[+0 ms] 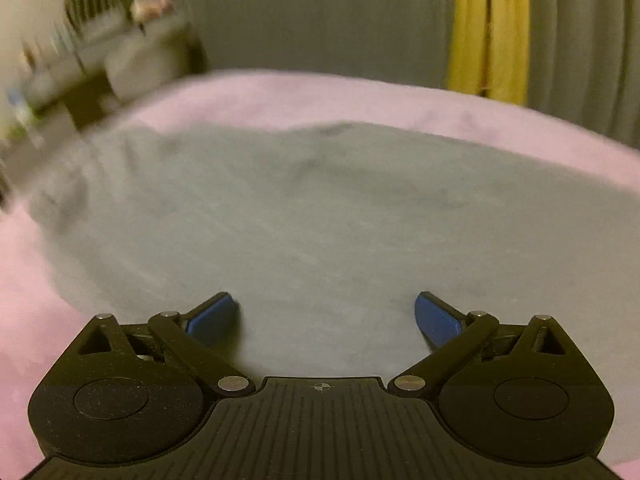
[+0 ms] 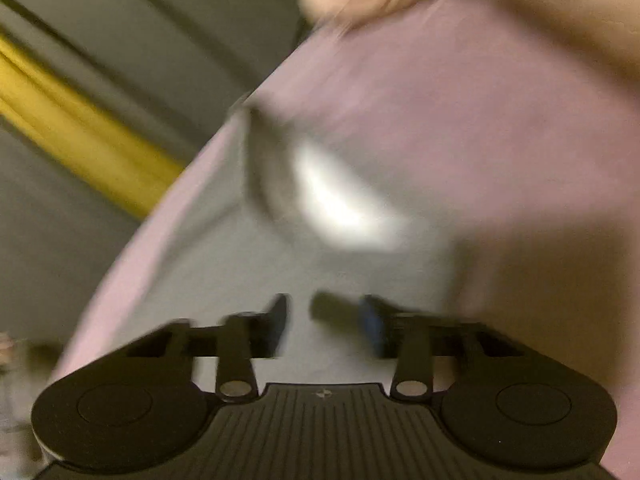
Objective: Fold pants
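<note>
Grey pants [image 1: 320, 208] lie spread flat on the pink bed sheet [image 1: 360, 96], seemingly not yet folded, with the left gripper [image 1: 326, 316] wide open and empty above them and the right gripper [image 2: 324, 322] narrowly open, holding nothing.

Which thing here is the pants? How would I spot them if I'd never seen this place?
Find the big pink sheet covering the surface. Spread flat on it, just beyond the left gripper, lie the pants. They are the only grey cloth there, duller than the pink and far from the yellow curtain.
</note>
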Tool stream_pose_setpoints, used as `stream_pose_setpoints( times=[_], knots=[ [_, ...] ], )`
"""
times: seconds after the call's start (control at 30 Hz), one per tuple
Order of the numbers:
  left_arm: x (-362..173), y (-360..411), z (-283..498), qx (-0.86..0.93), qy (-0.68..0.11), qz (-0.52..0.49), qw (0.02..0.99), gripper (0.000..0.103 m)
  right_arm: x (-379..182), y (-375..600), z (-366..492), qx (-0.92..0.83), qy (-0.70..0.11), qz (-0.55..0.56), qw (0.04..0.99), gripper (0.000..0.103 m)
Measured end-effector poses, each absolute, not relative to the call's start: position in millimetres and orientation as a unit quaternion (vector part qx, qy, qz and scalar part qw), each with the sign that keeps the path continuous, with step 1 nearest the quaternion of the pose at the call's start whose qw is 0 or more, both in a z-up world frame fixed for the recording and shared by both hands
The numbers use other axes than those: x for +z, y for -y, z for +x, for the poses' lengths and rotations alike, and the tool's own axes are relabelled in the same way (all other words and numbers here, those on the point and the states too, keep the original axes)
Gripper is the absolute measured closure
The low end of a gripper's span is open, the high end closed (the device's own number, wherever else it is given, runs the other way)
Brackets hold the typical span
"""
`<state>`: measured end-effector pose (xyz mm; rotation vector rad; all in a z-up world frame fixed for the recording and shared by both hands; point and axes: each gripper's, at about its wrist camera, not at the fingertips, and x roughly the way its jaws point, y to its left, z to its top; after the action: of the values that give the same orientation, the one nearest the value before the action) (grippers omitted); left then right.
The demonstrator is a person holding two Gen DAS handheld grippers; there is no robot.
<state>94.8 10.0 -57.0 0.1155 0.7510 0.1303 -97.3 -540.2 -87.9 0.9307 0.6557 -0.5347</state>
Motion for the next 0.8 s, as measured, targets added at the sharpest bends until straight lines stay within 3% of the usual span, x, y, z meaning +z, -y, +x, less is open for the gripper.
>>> stream_pose_setpoints(
  times=[0.07, 0.13, 0.17, 0.3, 0.4, 0.57, 0.67, 0.7, 0.73, 0.8],
  knots=[
    [-53, -13, 90, 0.099, -0.345, 0.055, 0.932, 0.001, -75, 539, -117, -0.297, -0.291, 0.399, 0.817, 0.074],
    [-50, -19, 95, 0.131, -0.338, 0.066, 0.929, 0.002, -65, 536, -127, -0.362, -0.299, 0.354, 0.809, 0.054],
    [-51, -23, 96, 0.137, -0.345, 0.058, 0.927, 0.002, -64, 537, -136, -0.382, -0.299, 0.348, 0.802, 0.05],
    [-42, -31, 97, 0.09, -0.355, -0.006, 0.931, 0.002, -77, 546, -158, -0.28, -0.258, 0.474, 0.794, 0.05],
    [-43, -26, 94, 0.032, -0.36, -0.044, 0.931, 0.002, -86, 547, -150, -0.27, -0.272, 0.496, 0.779, 0.048],
    [-53, -16, 93, 0.038, -0.38, -0.02, 0.924, 0.002, -105, 552, -138, -0.255, -0.233, 0.543, 0.766, 0.047],
    [-52, -19, 95, 0.033, -0.374, -0.028, 0.926, 0.002, -104, 549, -138, -0.258, -0.222, 0.545, 0.766, 0.05],
    [-52, -20, 94, 0.023, -0.372, -0.035, 0.927, 0.002, -106, 552, -135, -0.26, -0.222, 0.544, 0.766, 0.065],
    [-51, -20, 92, 0.015, -0.371, -0.039, 0.928, 0.002, -103, 549, -139, -0.264, -0.223, 0.538, 0.769, 0.072],
    [-51, -18, 93, 0.014, -0.371, -0.032, 0.928, 0.002, -105, 550, -140, -0.258, -0.22, 0.535, 0.773, 0.076]
  ],
)
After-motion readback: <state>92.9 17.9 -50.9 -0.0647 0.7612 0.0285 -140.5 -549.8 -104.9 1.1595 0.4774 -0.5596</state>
